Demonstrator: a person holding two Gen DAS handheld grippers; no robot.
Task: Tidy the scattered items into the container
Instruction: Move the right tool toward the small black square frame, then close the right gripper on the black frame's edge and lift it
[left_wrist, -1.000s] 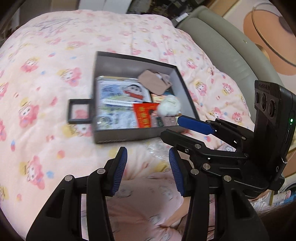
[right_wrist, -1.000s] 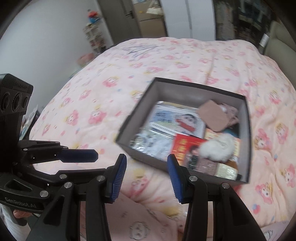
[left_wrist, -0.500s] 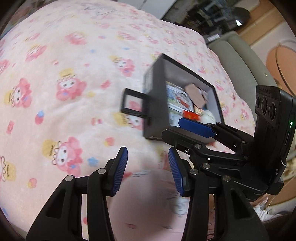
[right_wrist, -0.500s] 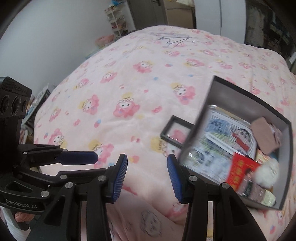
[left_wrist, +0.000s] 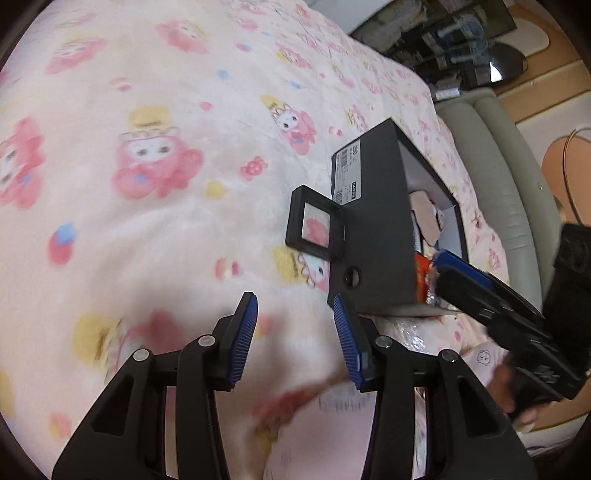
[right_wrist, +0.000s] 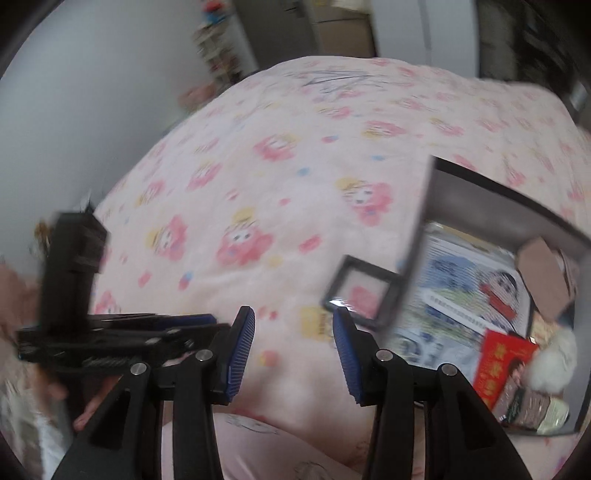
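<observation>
Black square frame (left_wrist: 317, 228) lies flat on the bed (left_wrist: 155, 206), touching the dark box's (left_wrist: 373, 236) outer wall, ahead and slightly right of both empty, wide-open tongs, left (left_wrist: 295, 339) and right (right_wrist: 293, 349), about equally near.

right gripper (right_wrist: 293, 354) jaws apart, empty | black frame (right_wrist: 364, 295) touching box (right_wrist: 424, 236)

We see the box (left_wrist: 373, 236) on the bed (left_wrist: 147, 184), with the small frame (left_wrist: 316, 227) touching its left outer wall.
</observation>
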